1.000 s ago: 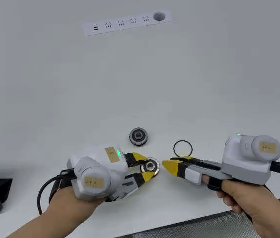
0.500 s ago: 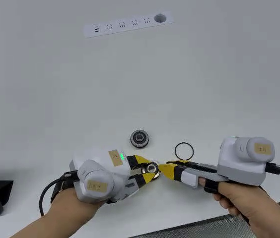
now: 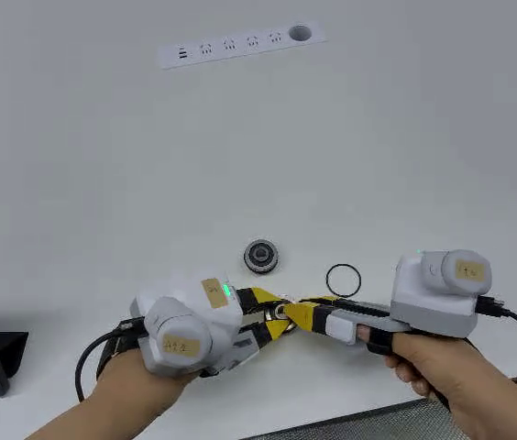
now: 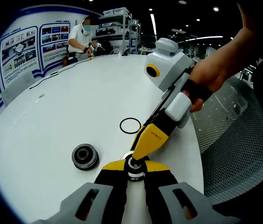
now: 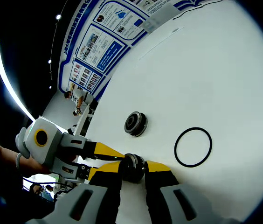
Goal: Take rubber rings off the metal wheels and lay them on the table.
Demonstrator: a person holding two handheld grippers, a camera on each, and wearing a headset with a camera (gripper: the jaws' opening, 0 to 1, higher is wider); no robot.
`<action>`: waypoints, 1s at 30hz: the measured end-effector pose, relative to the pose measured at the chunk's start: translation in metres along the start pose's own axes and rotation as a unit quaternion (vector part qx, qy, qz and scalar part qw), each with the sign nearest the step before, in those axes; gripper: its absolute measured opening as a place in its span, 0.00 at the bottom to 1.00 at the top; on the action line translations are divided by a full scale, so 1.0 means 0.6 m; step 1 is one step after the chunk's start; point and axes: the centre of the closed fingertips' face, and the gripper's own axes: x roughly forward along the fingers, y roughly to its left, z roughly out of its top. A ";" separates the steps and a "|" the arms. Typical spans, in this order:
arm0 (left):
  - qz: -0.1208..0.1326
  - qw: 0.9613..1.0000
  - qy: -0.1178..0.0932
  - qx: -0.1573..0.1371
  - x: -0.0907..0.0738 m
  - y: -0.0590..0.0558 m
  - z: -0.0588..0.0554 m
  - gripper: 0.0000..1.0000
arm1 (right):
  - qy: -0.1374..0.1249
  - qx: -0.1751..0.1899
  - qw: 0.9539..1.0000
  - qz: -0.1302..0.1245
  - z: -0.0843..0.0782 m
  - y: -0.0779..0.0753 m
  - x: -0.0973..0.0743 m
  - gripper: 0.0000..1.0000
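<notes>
White tabletop (image 3: 103, 183) serves as the work surface. At the left, the left gripper (image 3: 275, 317) is clamped on a small silver metal wheel (image 4: 134, 166), steadied so that its rubber ring can be worked off. The right gripper (image 5: 132, 164) is closed about the same wheel from the other side, presumably to catch the ring. Behind, a second black-ringed metal wheel (image 3: 261, 256) waits, and a loose thin black rubber ring (image 3: 343, 280) is already laid down to its right. One second ago the right gripper was held apart from the wheel. That gap has been closed.
</notes>
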 end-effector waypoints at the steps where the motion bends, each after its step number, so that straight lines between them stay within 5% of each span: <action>1: 0.000 1.000 0.000 0.000 0.000 0.000 0.000 0.14 | 0.000 0.002 1.000 0.001 0.000 0.000 0.000 0.21; 17: 0.000 1.000 -0.002 -0.002 0.000 0.000 0.000 0.14 | 0.012 0.027 0.999 0.024 -0.012 0.012 -0.014 0.20; 30: 0.000 1.000 -0.002 -0.005 0.000 0.000 0.000 0.14 | 0.004 0.030 0.999 0.011 -0.009 0.002 -0.020 0.08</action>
